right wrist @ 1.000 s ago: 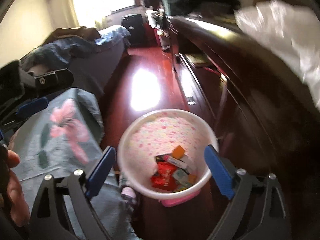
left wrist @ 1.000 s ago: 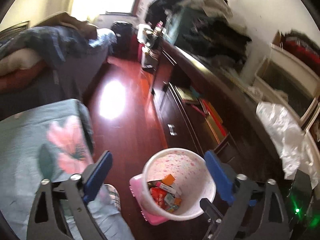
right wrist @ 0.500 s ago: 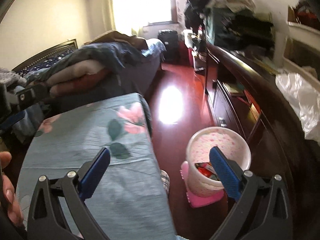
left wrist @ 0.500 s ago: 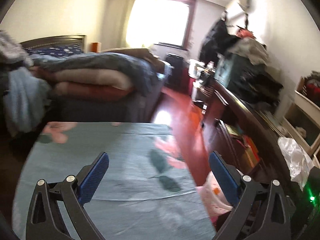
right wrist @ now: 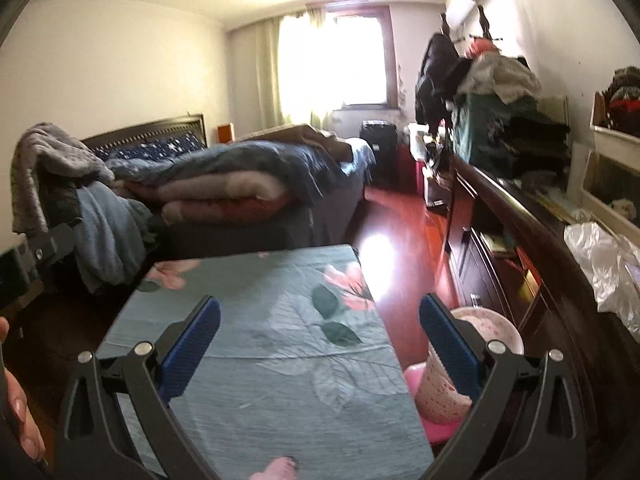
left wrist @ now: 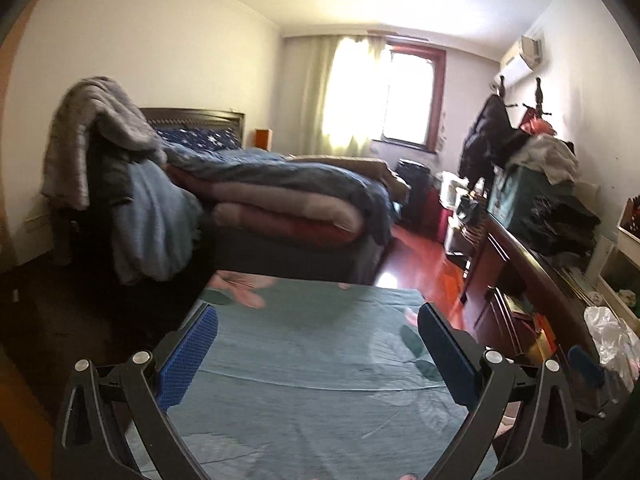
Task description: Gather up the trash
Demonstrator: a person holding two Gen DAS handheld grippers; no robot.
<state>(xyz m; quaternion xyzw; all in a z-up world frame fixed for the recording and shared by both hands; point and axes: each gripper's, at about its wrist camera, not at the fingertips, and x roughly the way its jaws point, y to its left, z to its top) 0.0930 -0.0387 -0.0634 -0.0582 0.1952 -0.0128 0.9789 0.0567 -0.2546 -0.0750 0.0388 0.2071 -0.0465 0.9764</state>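
— Both tools are standing apart and holding nothing: my left tool (left wrist: 316, 344) and my right tool (right wrist: 320, 332) are each hovering over the teal flower-printed cloth on the counter (right wrist: 272, 344), jaws wide.

— So which step are you in?

— I'm judging that I'm between pieces: nothing is clamped, so I'm looking for something to collect. On the cloth I'm seeing no wrapper or scrap, only the pink flowers and dark leaves of the print.

— Where is the bin sitting relative to you?

— From the right wrist, the white round pail with pink speckles (right wrist: 496, 328) is standing on the red wooden floor (right wrist: 404, 240), just beside the counter's right edge, partly hidden behind my right tool's right finger. It is resting on a bright pink base (right wrist: 416, 380). From the left wrist I'm not making it out at all.

— And candidates for trash?

— A crumpled clear plastic bag (right wrist: 596, 256) is lying on the long dark wooden dresser (right wrist: 520, 208), beyond the pail and well apart from both tools. Whether it counts as trash, I'm only guessing.

— What is the next move calling for?

— Probably swinging the right tool toward the dresser, closing on a fold of that thin film, then carrying it down over the pail.
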